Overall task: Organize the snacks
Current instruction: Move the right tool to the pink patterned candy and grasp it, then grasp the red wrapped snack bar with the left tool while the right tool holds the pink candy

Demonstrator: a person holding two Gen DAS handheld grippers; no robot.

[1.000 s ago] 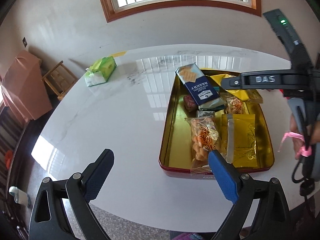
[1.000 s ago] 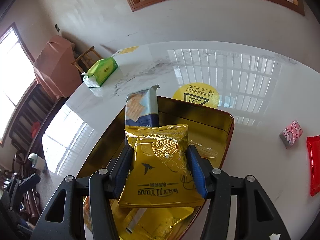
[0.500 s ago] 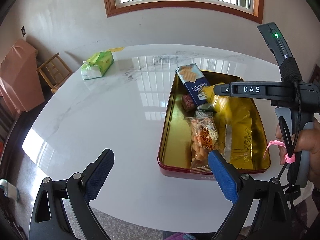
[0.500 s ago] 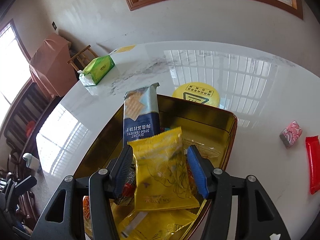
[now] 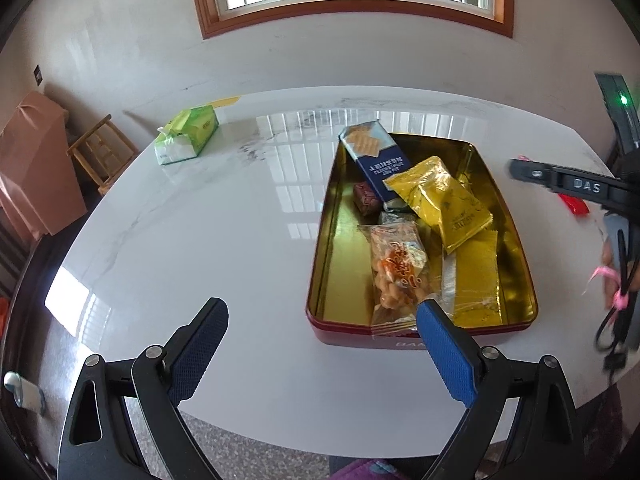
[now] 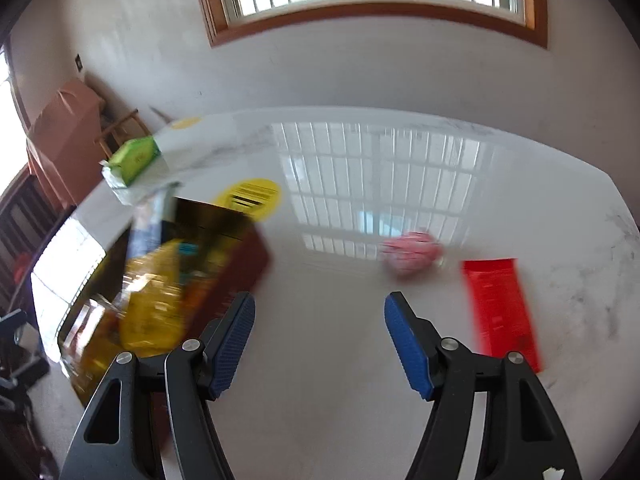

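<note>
Two snacks outside the tin (image 5: pixel 325 240): a pink wrapped sweet (image 6: pixel 412 254) and a flat red packet (image 6: pixel 500 308), both on the counter (image 5: pixel 200 220) off the tin's right side, near each other but apart. Right gripper (image 6: pixel 319 304) over bare counter between tin and sweet, fingers released, just been opening, nothing between them. Yellow packet (image 5: pixel 440 204) inside the tin, lying askew across the blue cracker pack (image 5: pixel 376 156) and a gold pouch (image 5: pixel 476 276) rather than flat. Left gripper (image 5: pixel 320 308) hovering at the tin's near end, fingers spread wide and empty, one of them crossing the clear bag of fried bits (image 5: pixel 400 272) in view; cannot tell whether touching. Plenty to go wrong from here. Looks like a fast sweep toward the sweet, judging by the smear in the right view, so risks overshooting and batting it along the glossy counter instead of straddling it. Small and rounded, so likely to squirt out sideways under an off-centre pinch. Harder again with the red packet: thin, flat, slick underneath, prone to skidding ahead of the fingers or leaving them scraping stone. Inside the tin, a growing heap: cracker pack tilted up on the far rim, yellow packet perched on top, both apt to slide or spill over the wall when something more lands on them. Could also shove the whole tin with a careless left finger.
</note>
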